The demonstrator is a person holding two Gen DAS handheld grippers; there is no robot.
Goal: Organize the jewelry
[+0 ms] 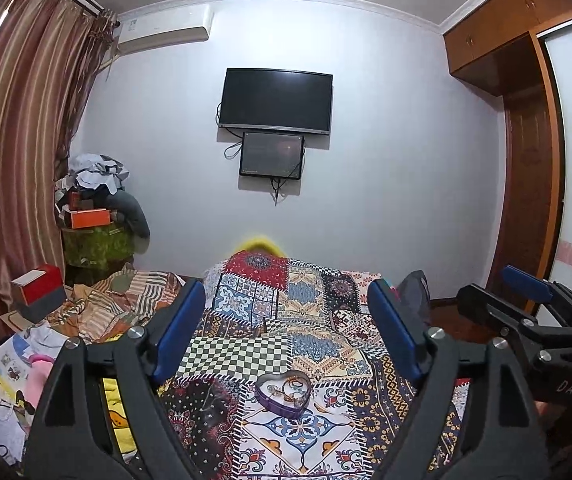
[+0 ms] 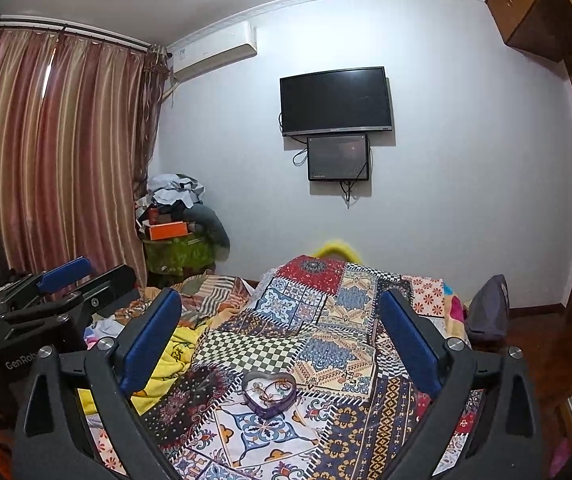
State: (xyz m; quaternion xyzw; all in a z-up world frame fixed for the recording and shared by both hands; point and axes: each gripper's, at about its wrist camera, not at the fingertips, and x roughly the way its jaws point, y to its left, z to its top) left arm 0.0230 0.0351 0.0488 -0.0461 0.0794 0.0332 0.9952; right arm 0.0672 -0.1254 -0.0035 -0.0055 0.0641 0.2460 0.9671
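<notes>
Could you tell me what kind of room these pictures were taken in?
Most likely a lived-in bedroom: a bed under a patchwork quilt, a wall-mounted television, and striped curtains beside a wall air conditioner.

Even, cool indoor light, shadows soft. Strong fisheye bending curves the curtain (image 1: 17, 128) and wardrobe (image 1: 526, 80) at the edges; corners vignette to black. Television (image 2: 336, 100) shows faint glare; a yellow object (image 1: 259, 245) beyond the bed is blurred.
</notes>
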